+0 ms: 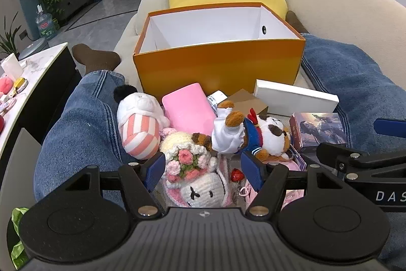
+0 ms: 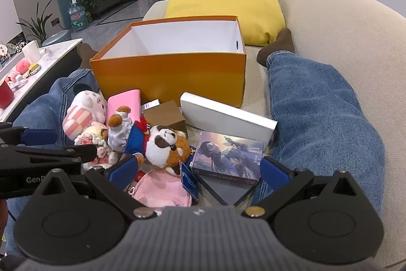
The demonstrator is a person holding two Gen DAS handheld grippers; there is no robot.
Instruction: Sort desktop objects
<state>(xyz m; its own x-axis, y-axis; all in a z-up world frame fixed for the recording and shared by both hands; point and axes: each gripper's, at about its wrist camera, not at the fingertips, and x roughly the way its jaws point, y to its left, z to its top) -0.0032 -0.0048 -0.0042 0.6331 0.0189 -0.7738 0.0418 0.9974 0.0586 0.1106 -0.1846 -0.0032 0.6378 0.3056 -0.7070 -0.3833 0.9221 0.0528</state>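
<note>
The left gripper (image 1: 203, 169) is held wide above a crocheted white flower-topped doll (image 1: 195, 179). The right gripper (image 2: 199, 169) is spread wide over a glossy picture-printed box (image 2: 228, 156); nothing is gripped.

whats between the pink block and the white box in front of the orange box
A small brown box, with a white labelled item behind it; the right wrist view shows it best.

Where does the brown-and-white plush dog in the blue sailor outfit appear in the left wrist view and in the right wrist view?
Left wrist view: the plush dog lies right of centre, just beyond the left gripper.
Right wrist view: the plush dog lies left of centre, beyond the left finger of the right gripper.
Shared landmark: the orange box stands open behind the pile.
</note>
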